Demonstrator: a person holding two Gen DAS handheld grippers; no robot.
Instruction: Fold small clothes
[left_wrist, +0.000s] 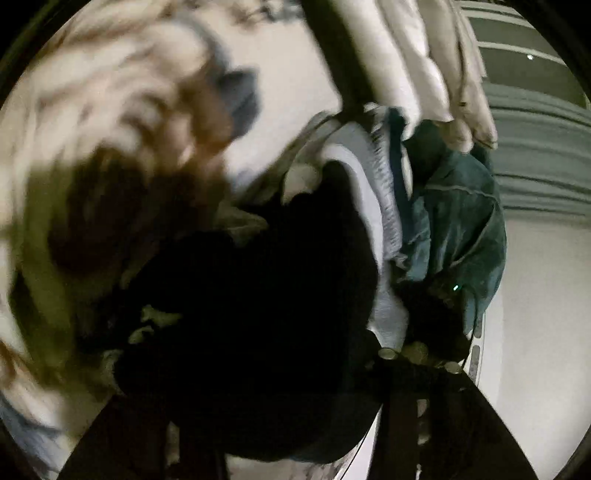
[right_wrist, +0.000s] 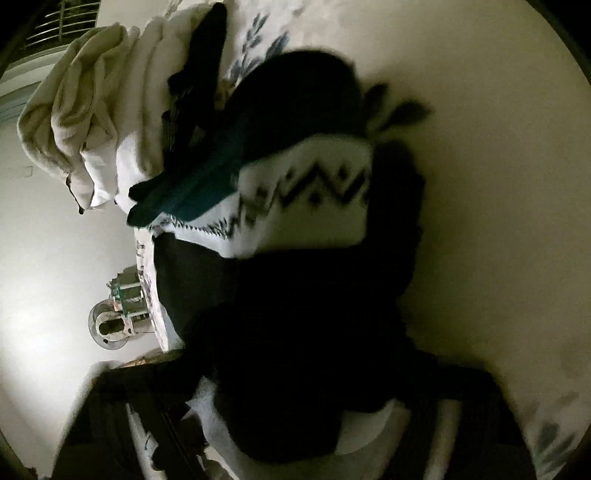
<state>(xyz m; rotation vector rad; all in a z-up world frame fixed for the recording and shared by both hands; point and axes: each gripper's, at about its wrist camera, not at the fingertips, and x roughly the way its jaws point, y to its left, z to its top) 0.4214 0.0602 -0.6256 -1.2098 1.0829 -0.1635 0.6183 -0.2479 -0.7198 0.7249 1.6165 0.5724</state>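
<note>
A black garment (left_wrist: 258, 295) fills the middle of the left wrist view, close to the lens. It hides the fingertips of my left gripper (left_wrist: 303, 424), whose dark fingers (left_wrist: 443, 406) frame the bottom edge. In the right wrist view the same kind of black cloth (right_wrist: 295, 314) drapes over my right gripper (right_wrist: 291, 424) and covers the gap between its fingers (right_wrist: 122, 413). A white garment with a black zigzag pattern (right_wrist: 310, 203) and a teal one (right_wrist: 207, 173) lie just beyond. The frames are dark and blurred.
A pile of clothes lies ahead: cream cloth (right_wrist: 85, 110), a teal velvet garment (left_wrist: 461, 221) and a grey-white one (left_wrist: 369, 177). They rest on a white sheet with blue leaf print (right_wrist: 258, 37). A metal stand (right_wrist: 118, 317) is on the pale floor at the left.
</note>
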